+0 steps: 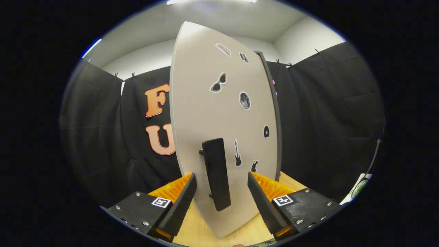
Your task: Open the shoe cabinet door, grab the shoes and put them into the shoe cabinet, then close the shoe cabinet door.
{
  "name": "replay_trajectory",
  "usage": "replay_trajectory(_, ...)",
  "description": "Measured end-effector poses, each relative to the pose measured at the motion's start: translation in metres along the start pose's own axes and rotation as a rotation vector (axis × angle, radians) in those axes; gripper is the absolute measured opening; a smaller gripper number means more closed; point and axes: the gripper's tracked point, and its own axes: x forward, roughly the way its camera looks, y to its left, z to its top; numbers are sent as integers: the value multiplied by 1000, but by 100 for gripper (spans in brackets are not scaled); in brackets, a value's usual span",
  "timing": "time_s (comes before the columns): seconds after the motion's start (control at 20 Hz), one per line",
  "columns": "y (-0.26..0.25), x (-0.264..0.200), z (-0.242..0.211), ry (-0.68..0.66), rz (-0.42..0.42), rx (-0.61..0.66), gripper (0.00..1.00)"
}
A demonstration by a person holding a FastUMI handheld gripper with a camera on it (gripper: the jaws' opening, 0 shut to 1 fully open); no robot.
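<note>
The shoe cabinet door (212, 113) is a pale grey panel with several small stickers, standing close in front of me. A black bar handle (216, 173) is fixed upright on its lower part. My gripper (222, 177) is open, with one finger on each side of the handle and a gap on both sides, so neither finger touches it. The door's dark edge (274, 113) runs down its right side. I see no shoes from here.
A light wooden surface (199, 230) lies under the door and my fingers. Black cloth walls (325, 130) surround the booth on both sides. A white object with a cable (360, 187) sits low at the far right.
</note>
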Motion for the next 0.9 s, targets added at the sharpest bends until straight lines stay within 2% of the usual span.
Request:
replay_trajectory(0.3,35,55,0,-21,33,-30,93)
replay_trajectory(0.6,47,92,-9,10,99,64,93)
replay_trajectory(0.9,51,119,-9,-22,67,-70,93)
